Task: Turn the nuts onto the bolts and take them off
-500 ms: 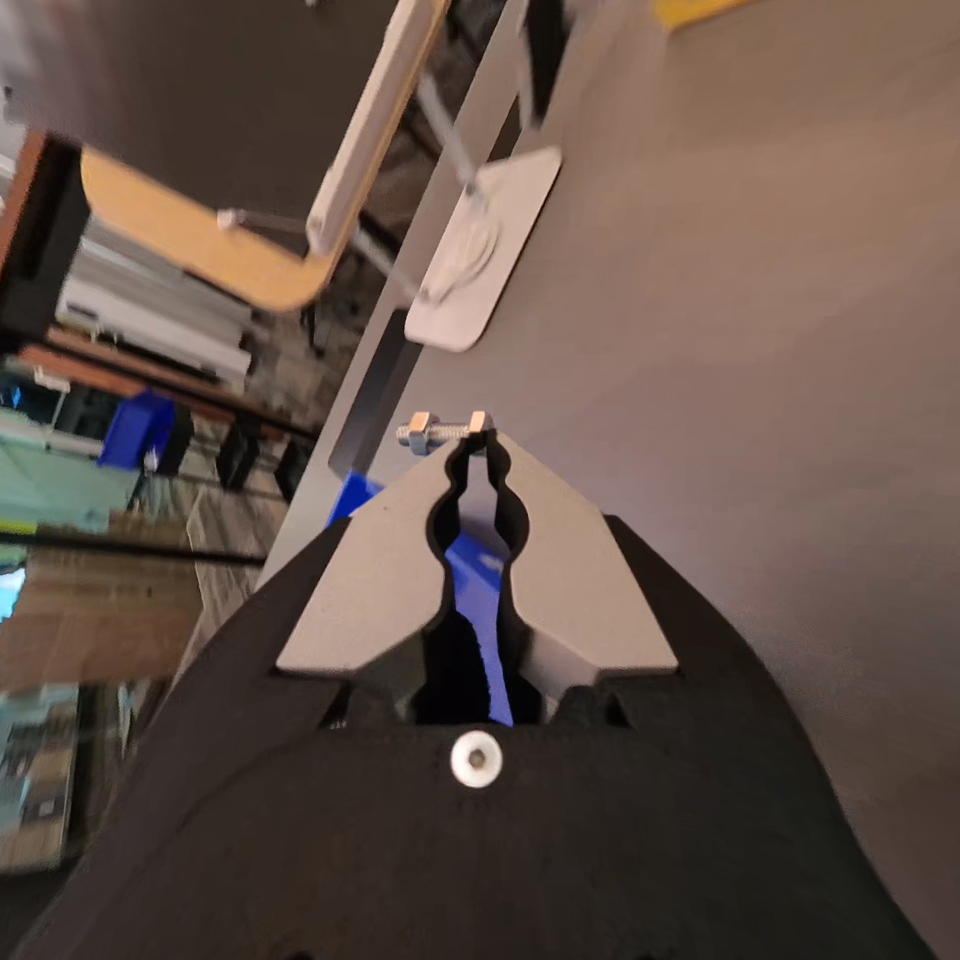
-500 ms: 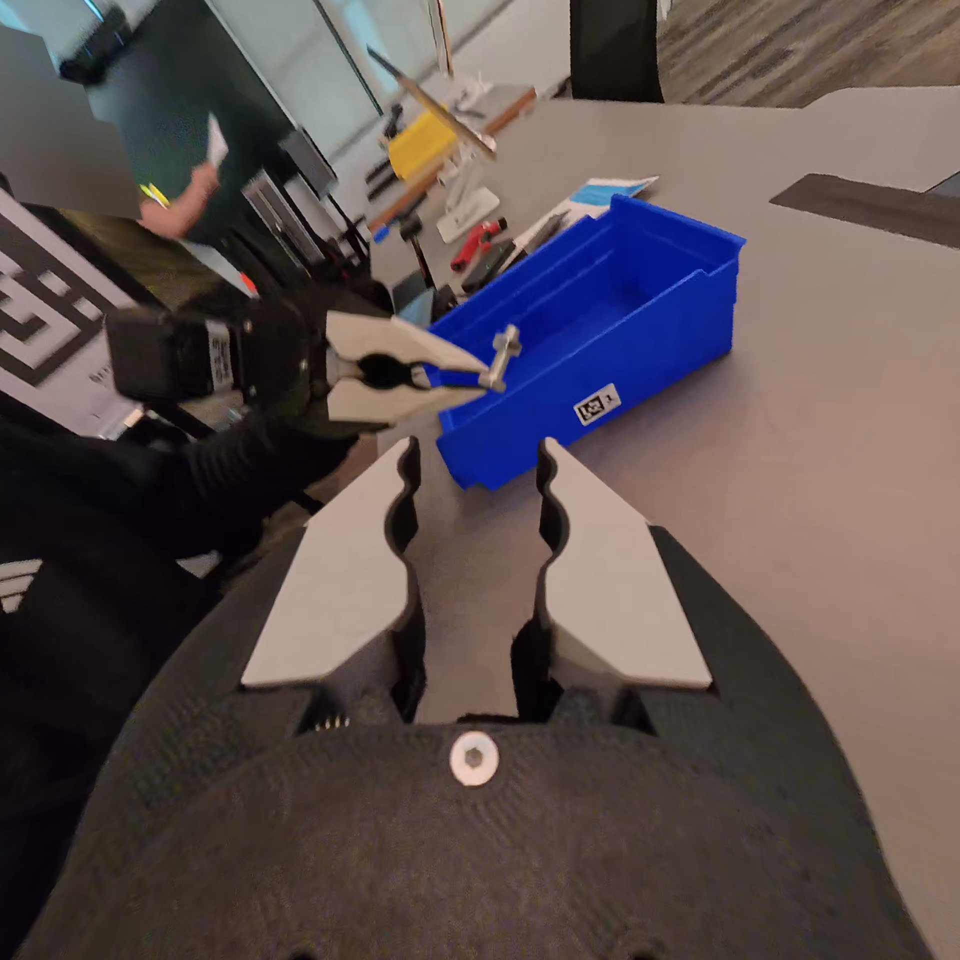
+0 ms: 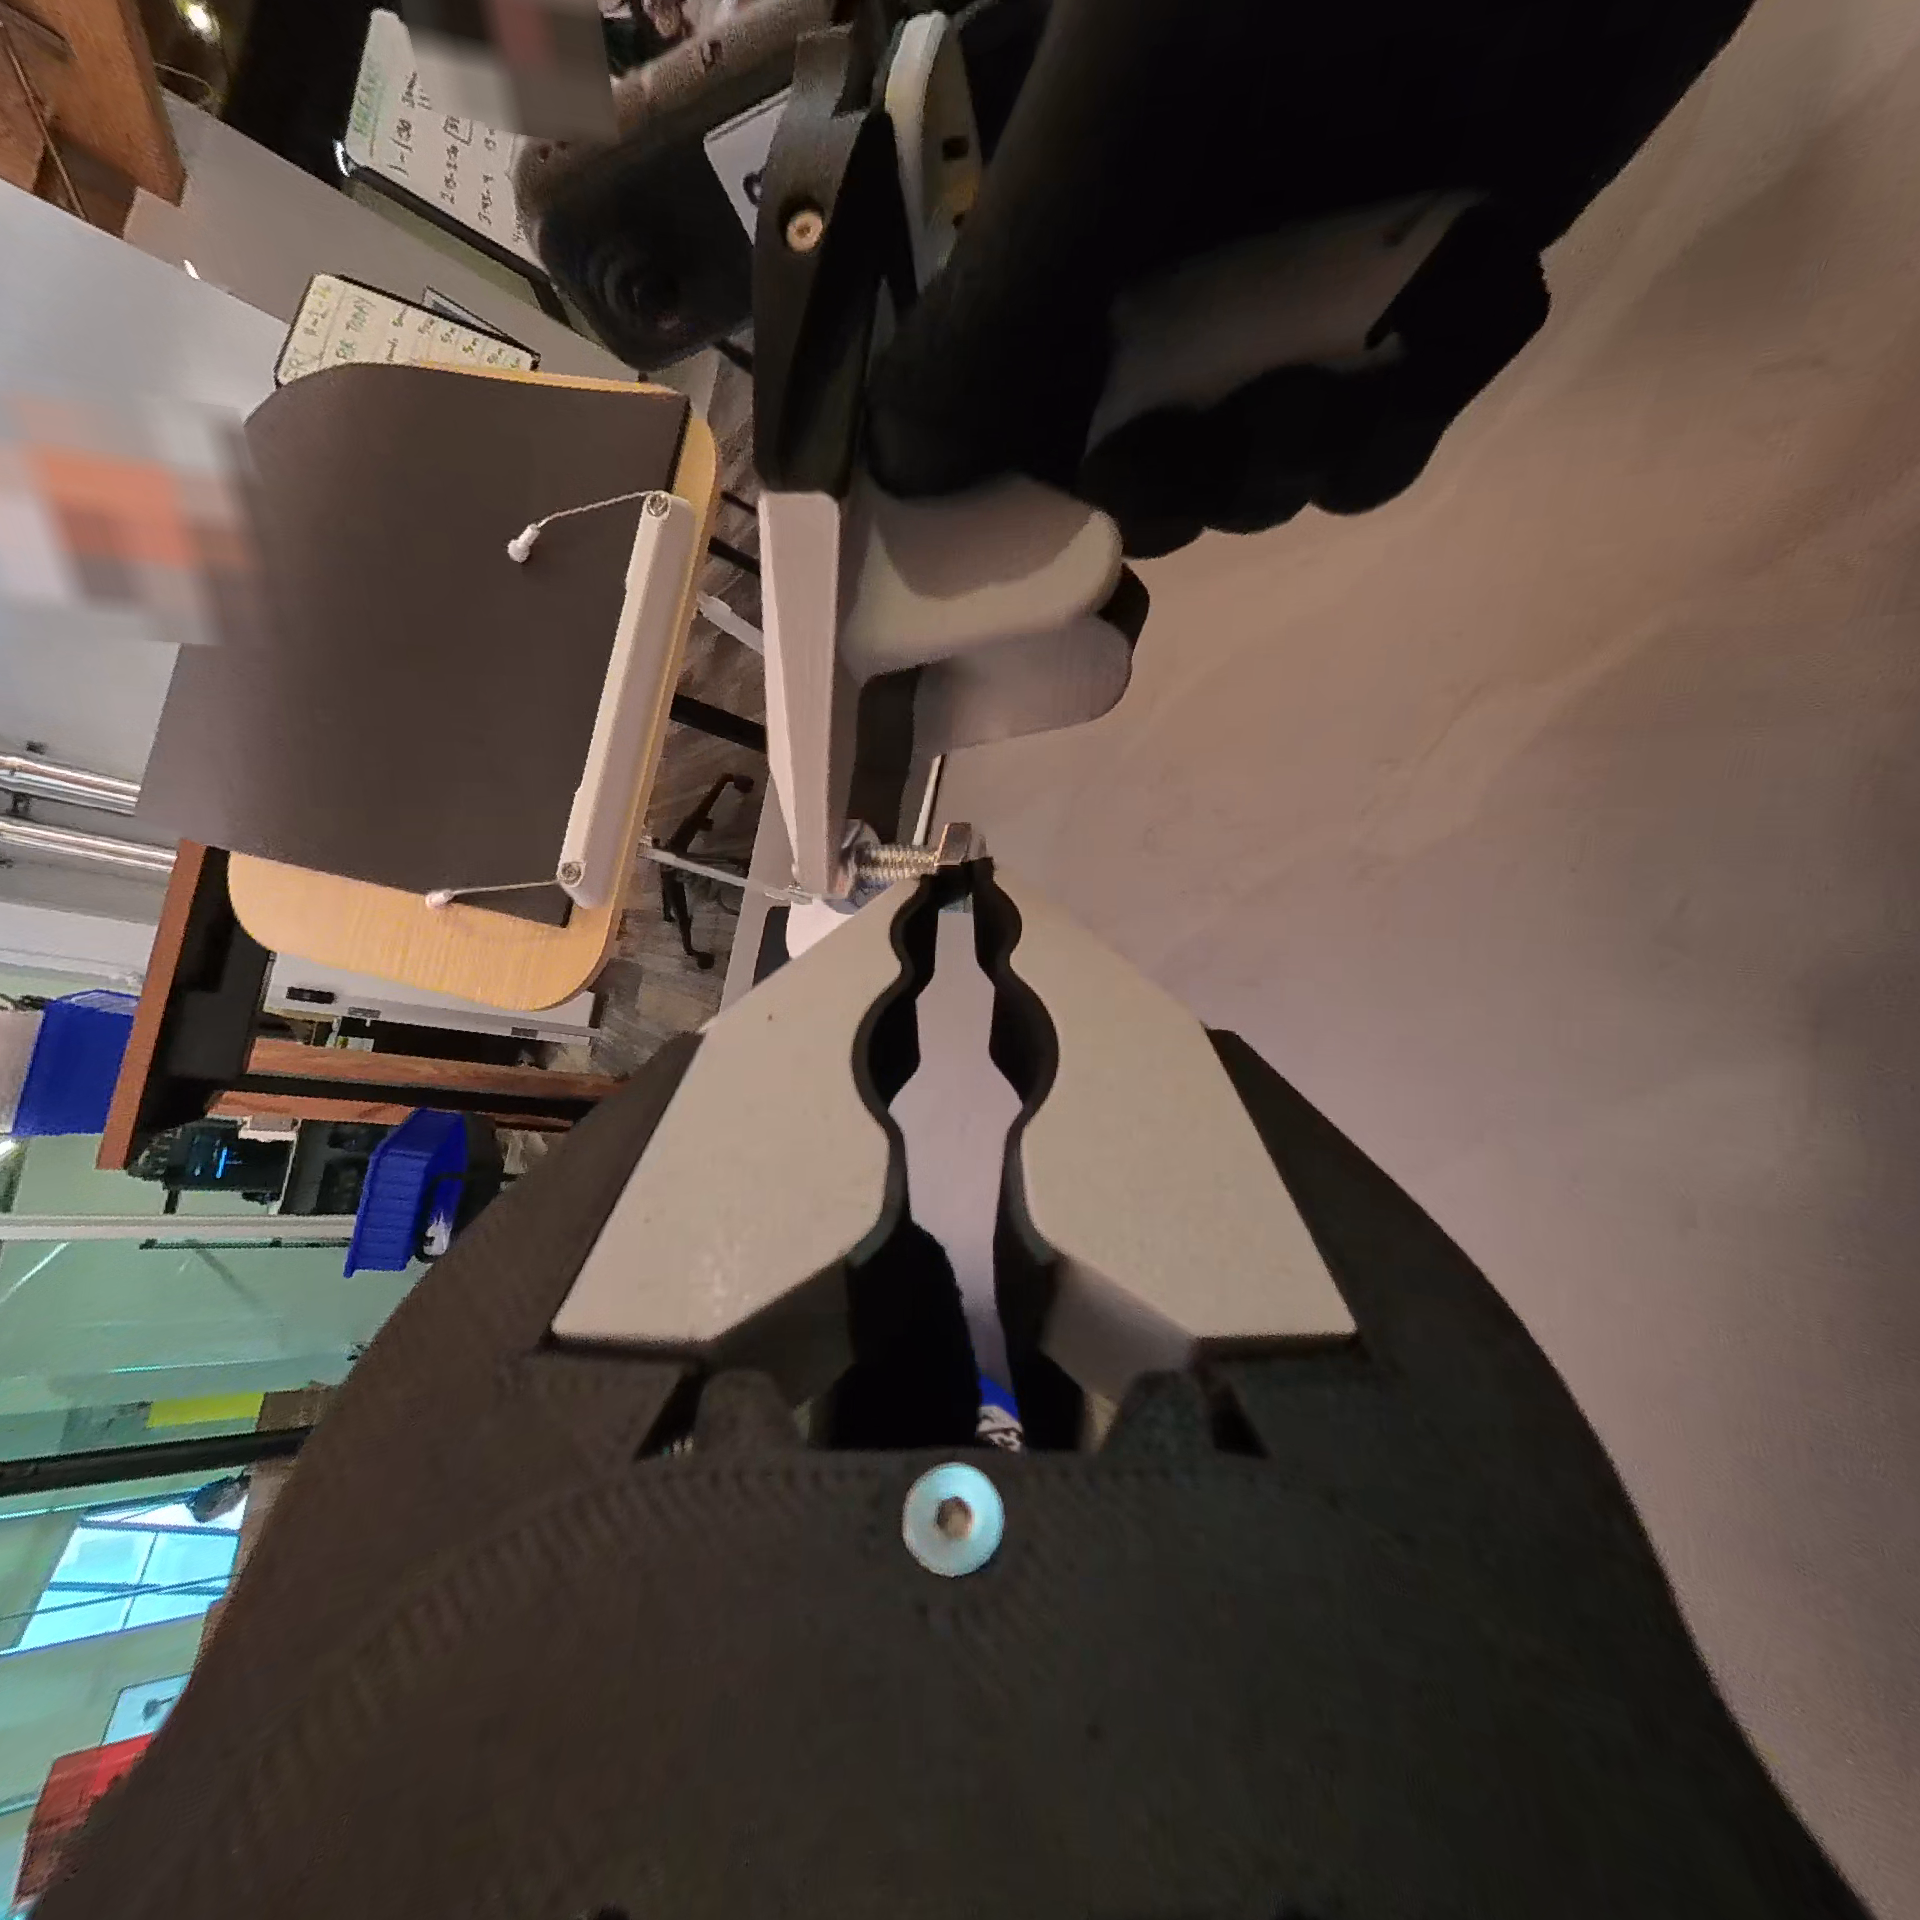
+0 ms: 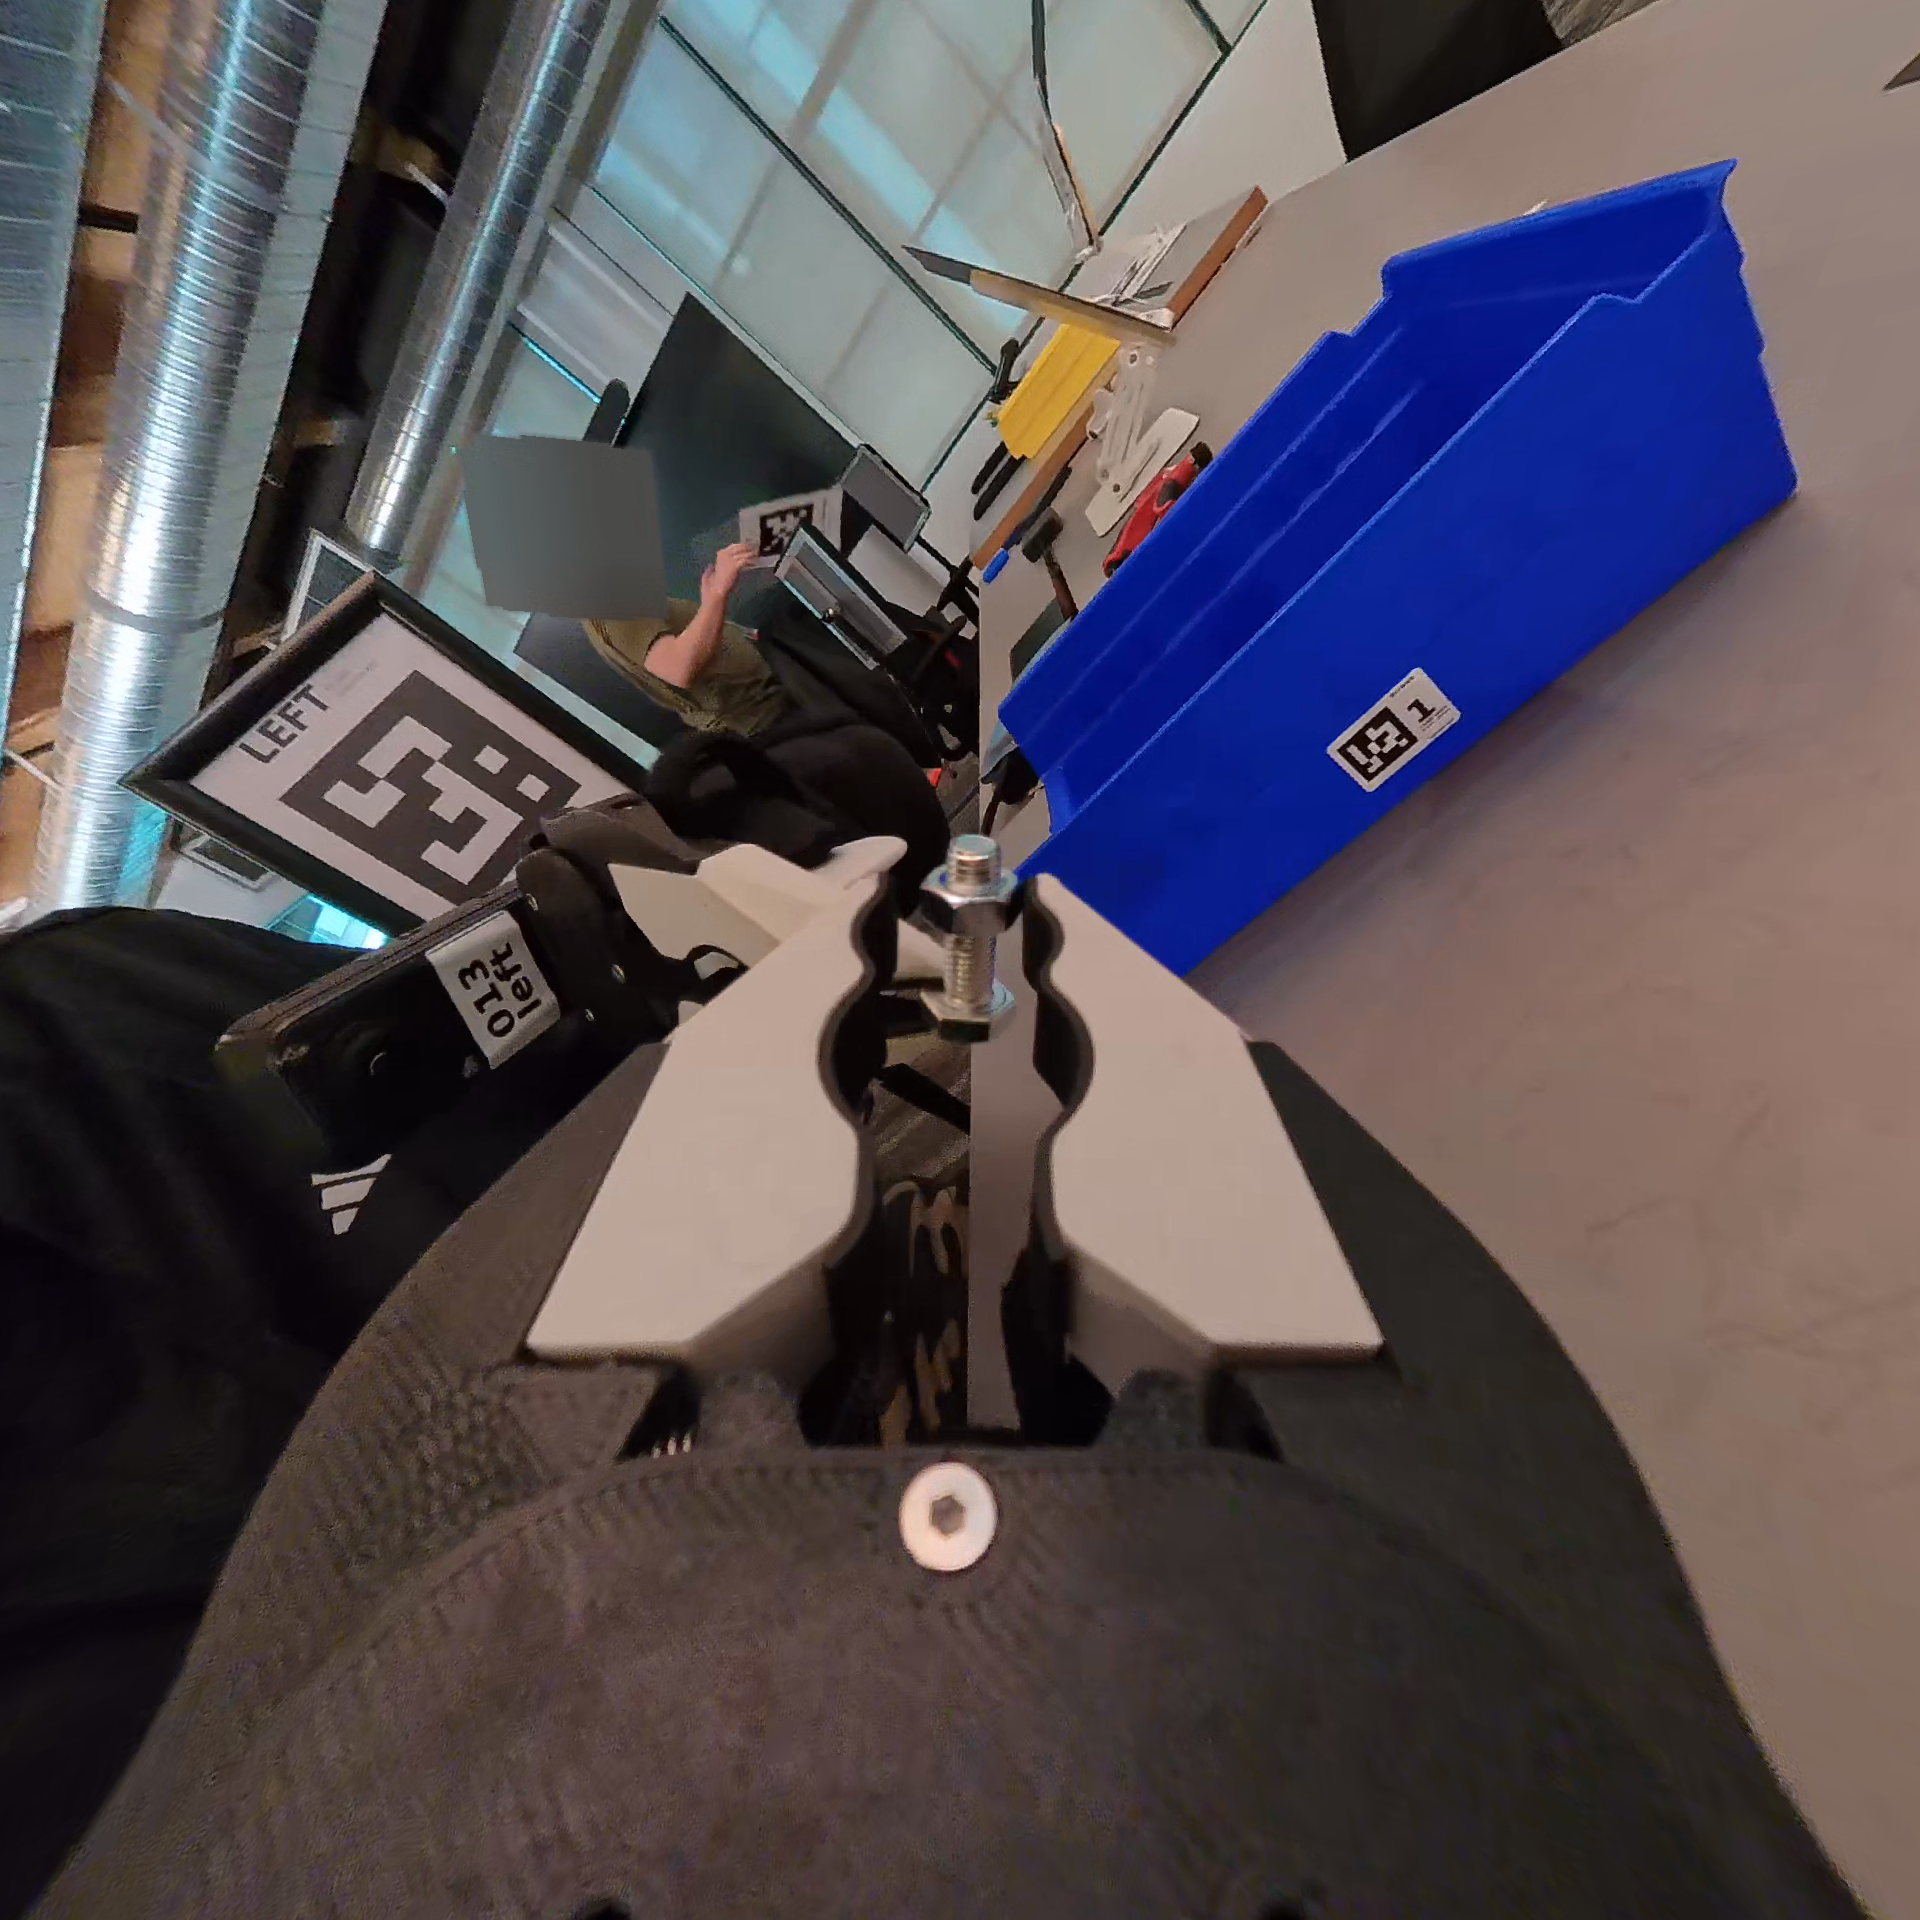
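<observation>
- While the grey table (image 4: 1558,1039) and blue bin (image 4: 1455,540) sit idle, work happens in mid-air off the table edge.
- Left gripper (image 3: 961,894) clenches the bolt (image 3: 902,860) by its head, likely to stop it spinning.
- Right gripper (image 4: 961,914) pinches the nut (image 4: 966,902) near the thread's free end, ready to turn.
- Half a second earlier, right gripper hung open and apart.

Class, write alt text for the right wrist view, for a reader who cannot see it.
The right gripper, seen from behind its two grey fingers, closes on a nut threaded on a silver bolt, whose head the left gripper holds from the left. Behind them an open blue bin stands on a grey table.
</observation>
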